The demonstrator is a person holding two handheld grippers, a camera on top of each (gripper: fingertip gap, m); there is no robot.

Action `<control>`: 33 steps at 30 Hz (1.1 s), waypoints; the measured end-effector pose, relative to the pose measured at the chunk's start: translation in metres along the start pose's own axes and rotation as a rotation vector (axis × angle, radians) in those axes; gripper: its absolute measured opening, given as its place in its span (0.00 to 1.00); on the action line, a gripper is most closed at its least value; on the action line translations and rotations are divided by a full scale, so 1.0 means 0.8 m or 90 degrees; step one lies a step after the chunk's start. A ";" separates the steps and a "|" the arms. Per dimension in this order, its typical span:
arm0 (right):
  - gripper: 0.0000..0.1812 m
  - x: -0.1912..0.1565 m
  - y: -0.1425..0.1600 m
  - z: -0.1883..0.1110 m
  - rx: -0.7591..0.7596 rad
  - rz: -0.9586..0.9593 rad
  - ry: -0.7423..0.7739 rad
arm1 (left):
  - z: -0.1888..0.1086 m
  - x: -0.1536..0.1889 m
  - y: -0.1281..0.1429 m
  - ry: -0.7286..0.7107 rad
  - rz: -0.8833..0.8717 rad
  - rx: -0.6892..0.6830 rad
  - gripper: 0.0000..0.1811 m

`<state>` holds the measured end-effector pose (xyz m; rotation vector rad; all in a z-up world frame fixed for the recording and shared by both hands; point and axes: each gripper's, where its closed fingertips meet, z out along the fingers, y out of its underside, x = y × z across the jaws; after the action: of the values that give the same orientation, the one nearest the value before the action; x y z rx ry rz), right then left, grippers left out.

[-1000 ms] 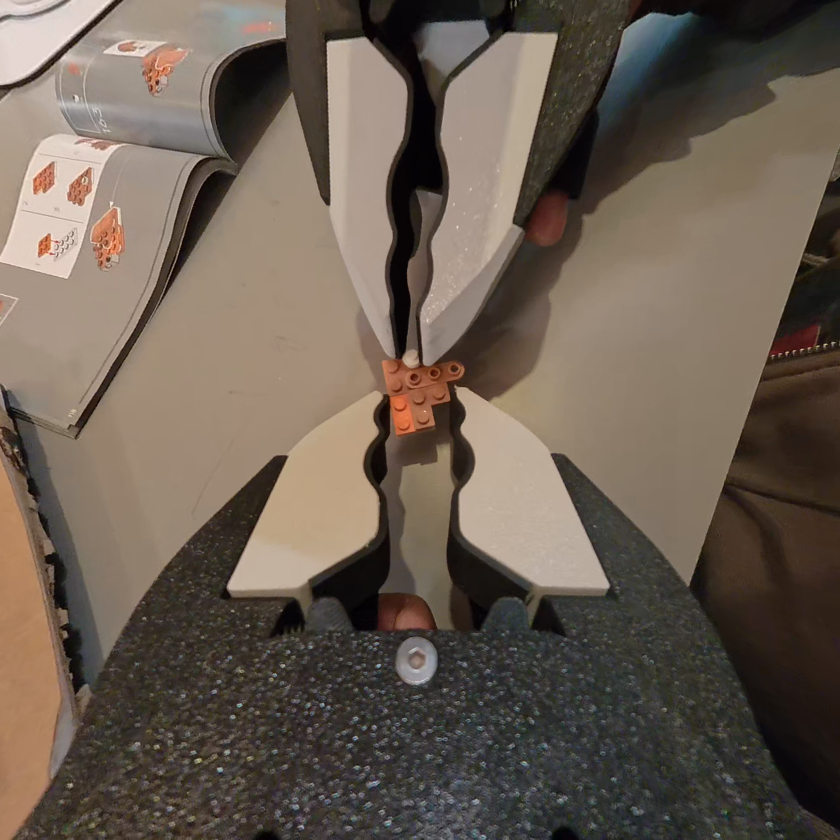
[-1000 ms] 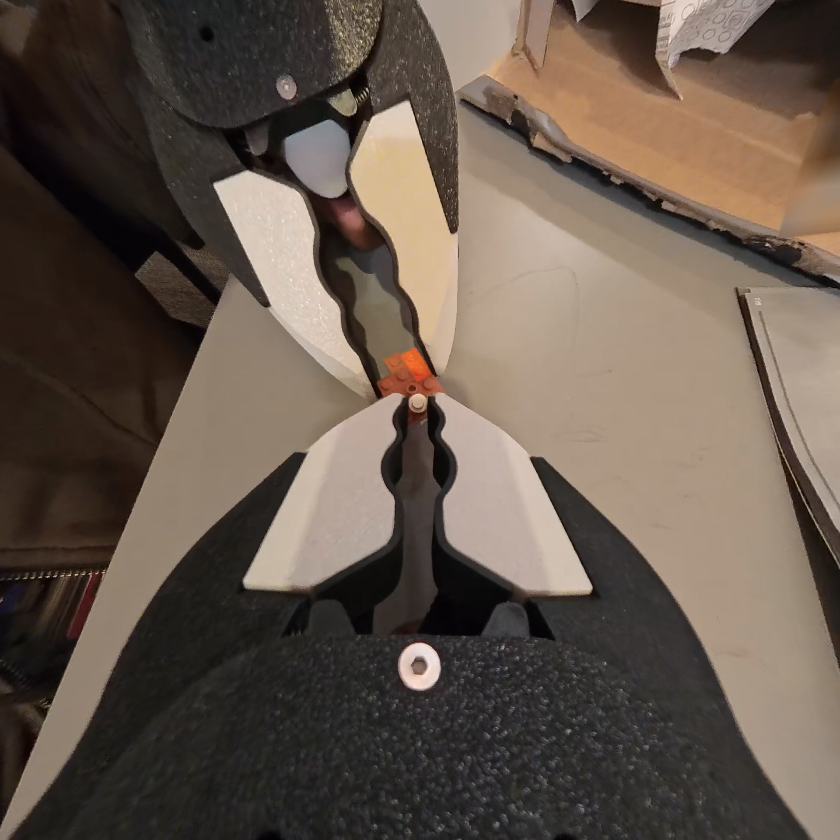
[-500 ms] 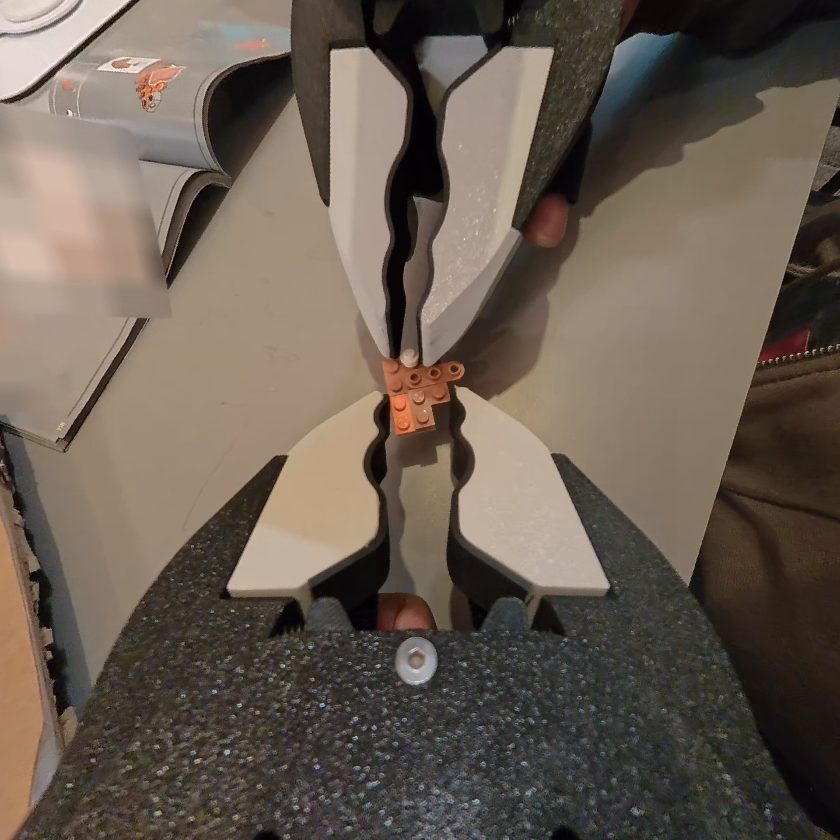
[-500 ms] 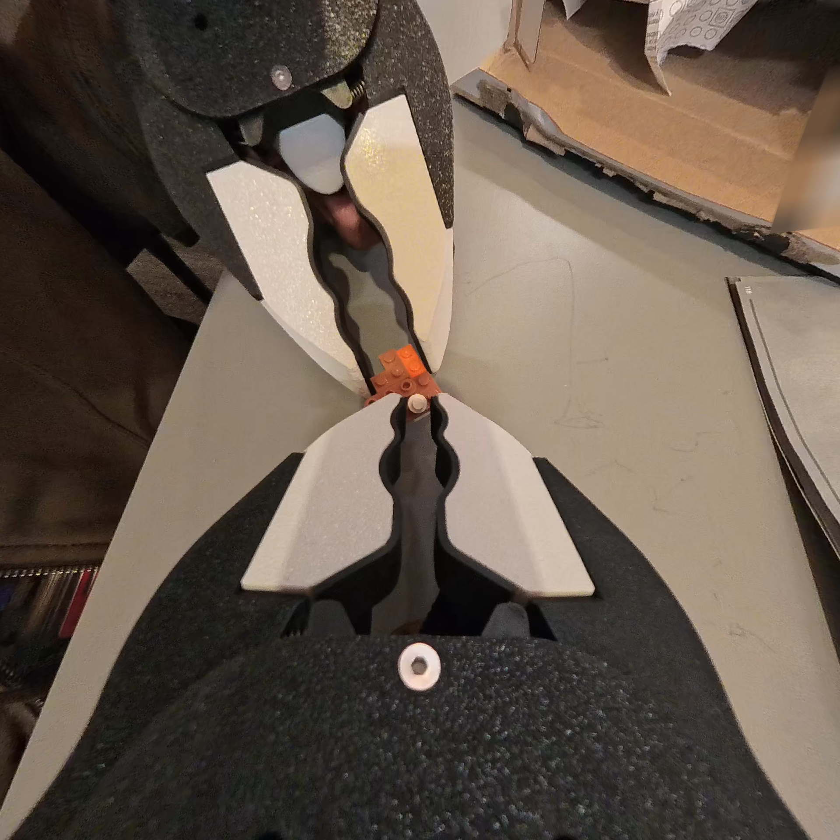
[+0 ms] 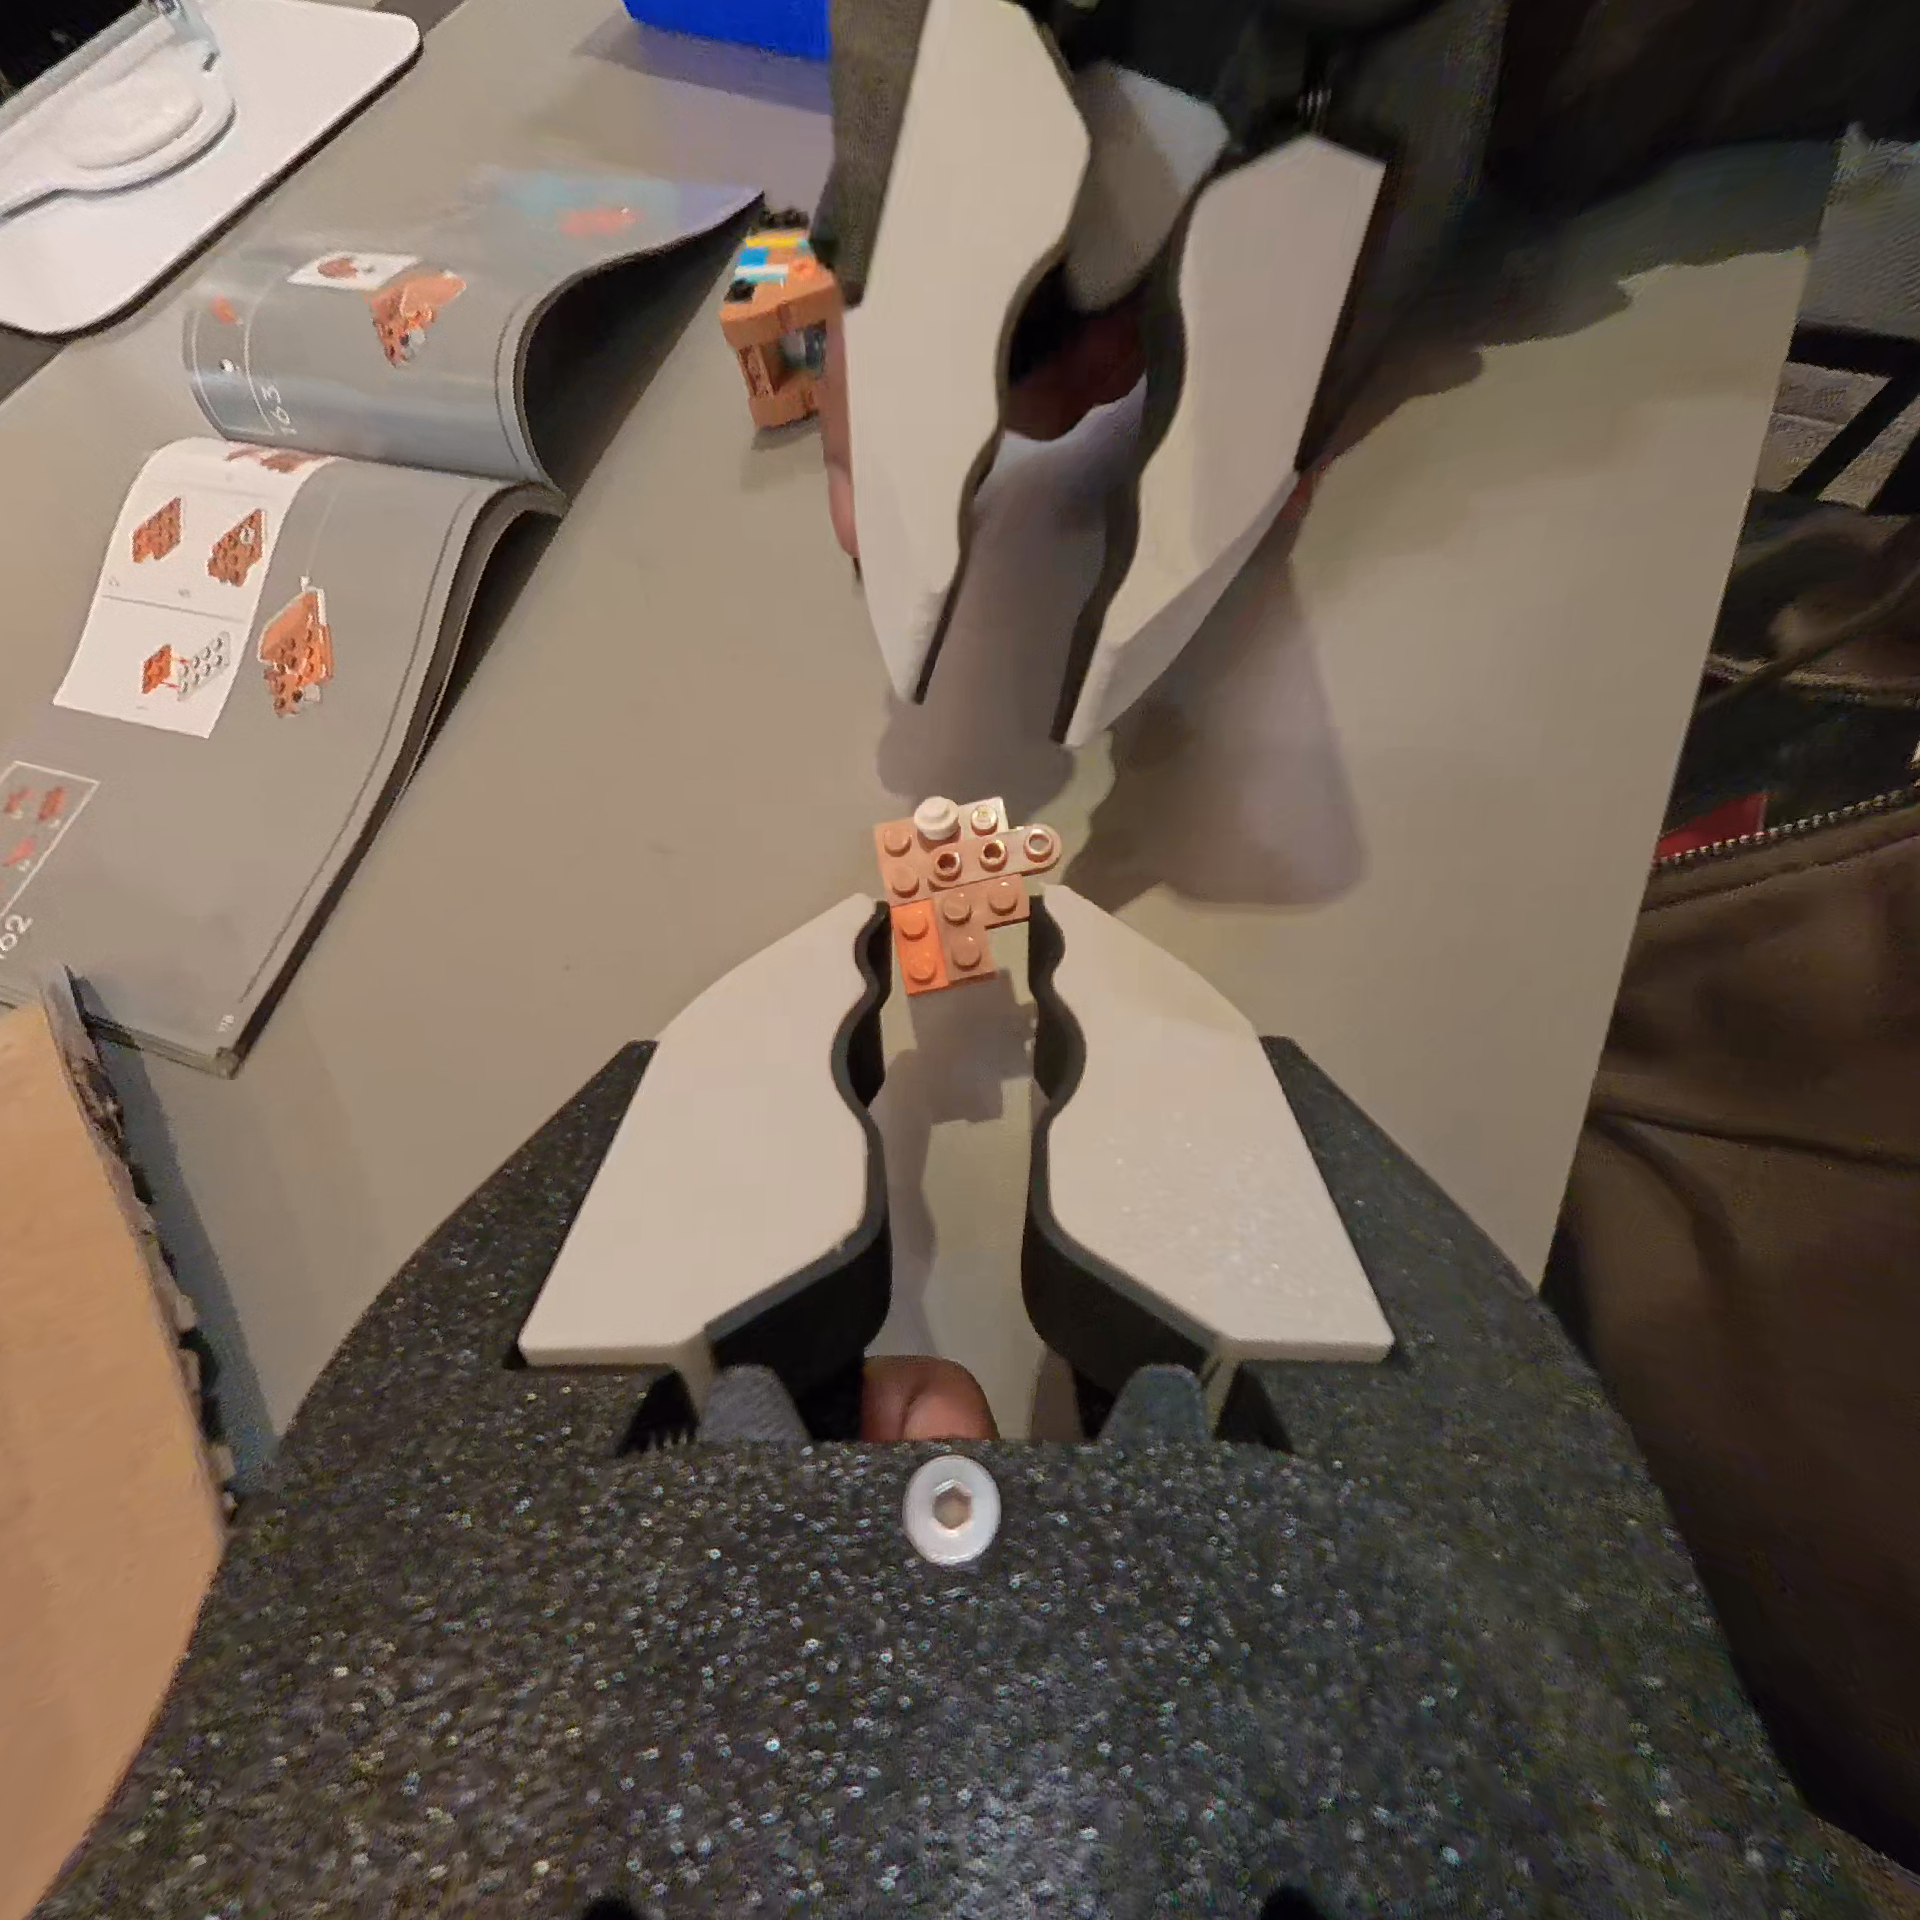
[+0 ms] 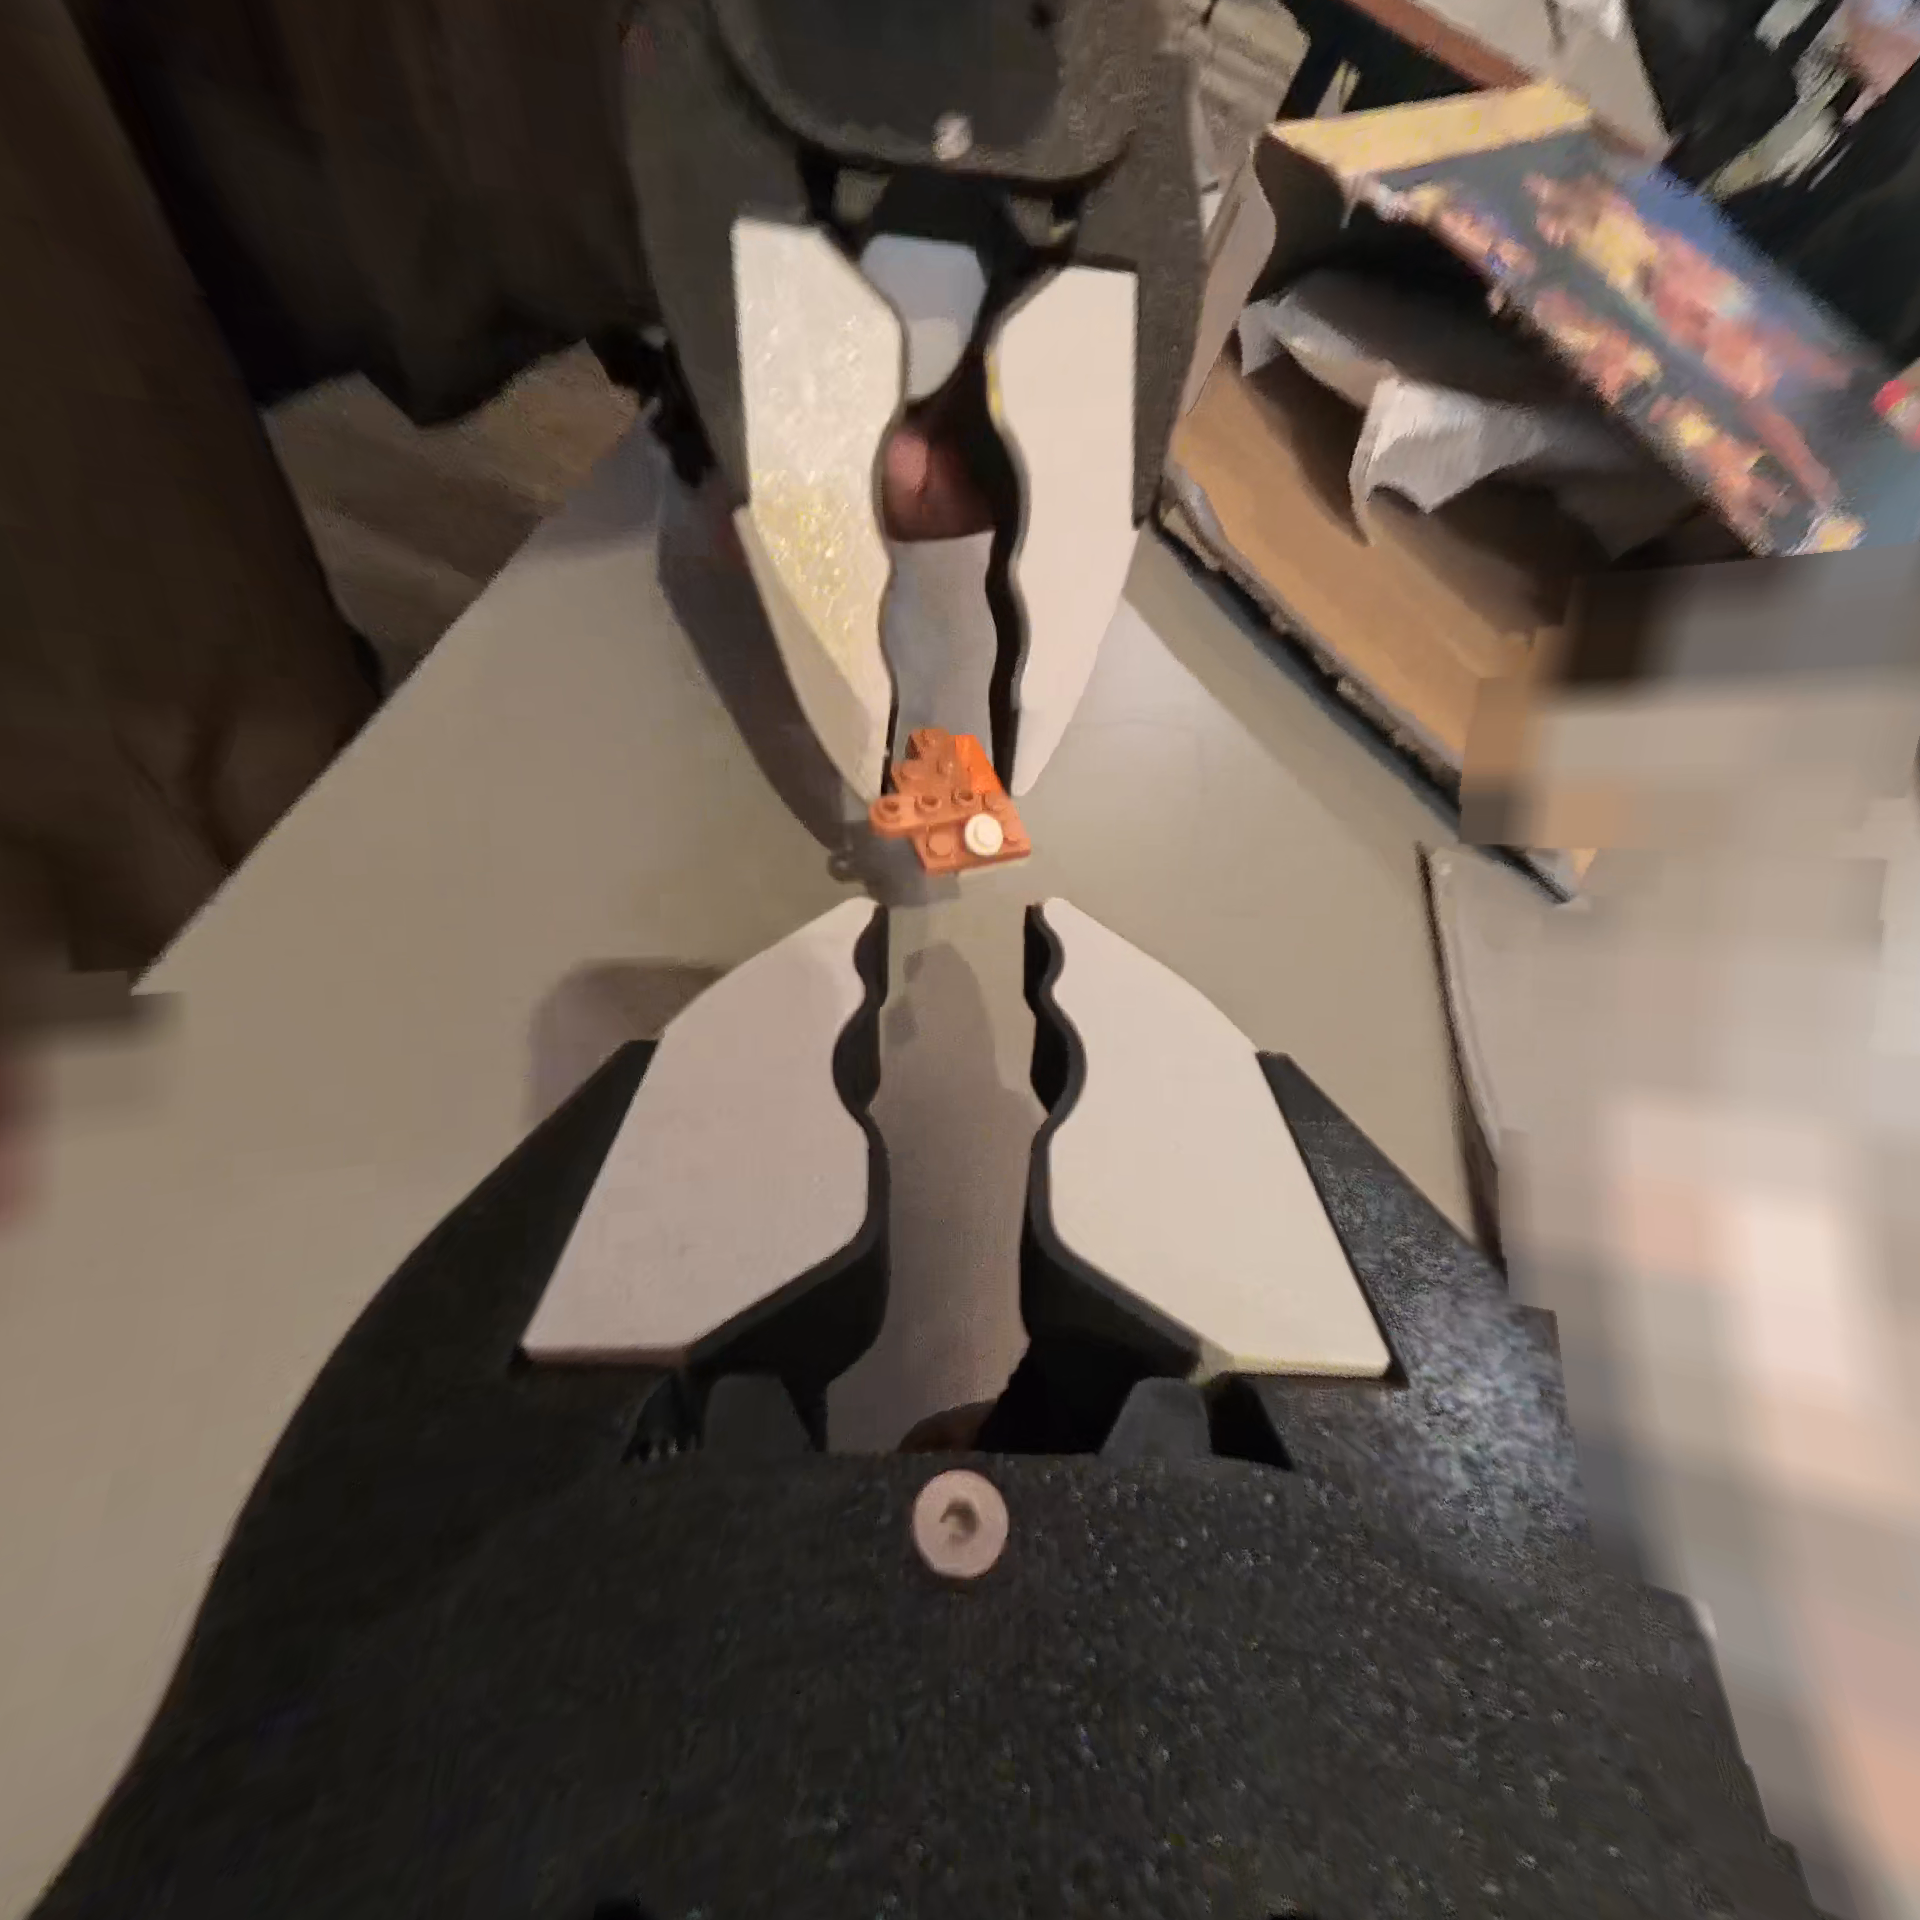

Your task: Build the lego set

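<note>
Now left hand-held gripper [image 5: 956,914] clamps brown lego assy [image 5: 961,894] — right hand-held gripper [image 6: 954,914] agape, empty.

Brown-orange plate assembly [image 5: 961,896], grey stud atop, held level

My light is soft and a bit dim. I see dark shadows on the grey table [image 5: 644,790] under the right gripper [image 5: 987,717]. My right wrist view is smeared at its edges. Both views bend near the sides.
</note>
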<state>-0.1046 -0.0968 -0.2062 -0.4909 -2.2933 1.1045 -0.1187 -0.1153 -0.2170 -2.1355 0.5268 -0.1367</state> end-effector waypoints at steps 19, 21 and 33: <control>0.18 -0.005 -0.031 -0.041 0.041 -0.455 0.226 | 0.000 0.027 -0.061 0.055 0.045 0.005 0.14; 0.18 -0.006 -0.030 -0.042 0.037 -0.477 0.238 | 0.001 0.030 -0.067 0.062 0.043 0.011 0.14; 0.07 0.000 -0.032 -0.061 0.050 -0.532 0.310 | 0.009 0.040 -0.094 0.125 -0.014 0.062 0.14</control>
<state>-0.0766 -0.0829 -0.1601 0.2191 -1.7253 0.5625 -0.0639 -0.0856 -0.1642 -2.0442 0.5975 -0.3807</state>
